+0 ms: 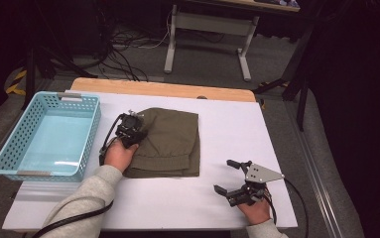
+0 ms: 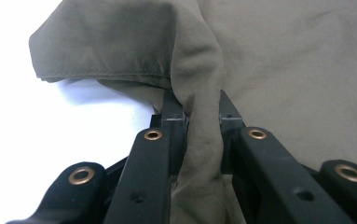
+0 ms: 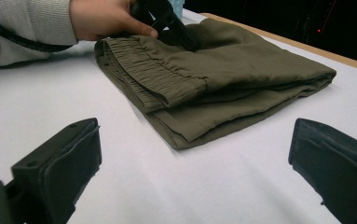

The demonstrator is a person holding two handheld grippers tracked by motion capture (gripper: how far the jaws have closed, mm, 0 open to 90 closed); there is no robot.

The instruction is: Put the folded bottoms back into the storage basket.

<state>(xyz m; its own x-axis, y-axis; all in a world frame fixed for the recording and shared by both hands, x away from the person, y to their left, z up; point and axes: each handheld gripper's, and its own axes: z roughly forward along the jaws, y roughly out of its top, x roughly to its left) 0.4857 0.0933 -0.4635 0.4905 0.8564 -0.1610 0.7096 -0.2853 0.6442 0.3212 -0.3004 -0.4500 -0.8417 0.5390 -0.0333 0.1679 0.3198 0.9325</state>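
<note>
Folded olive-green trousers (image 1: 170,144) lie mid-bench, elastic waistband toward the person, just right of the light-blue basket (image 1: 9,153). Left claw (image 2: 203,121) pinches a ridge of the fabric at the trousers' left edge; cloth is bunched between its pads. Right claw (image 1: 225,177) rests on the white bench (image 1: 237,124) well apart from the garment, jaws spread, holding nothing. Judgement: folding looks finished, grip just secured; lifting and placing into the basket remain.
</note>
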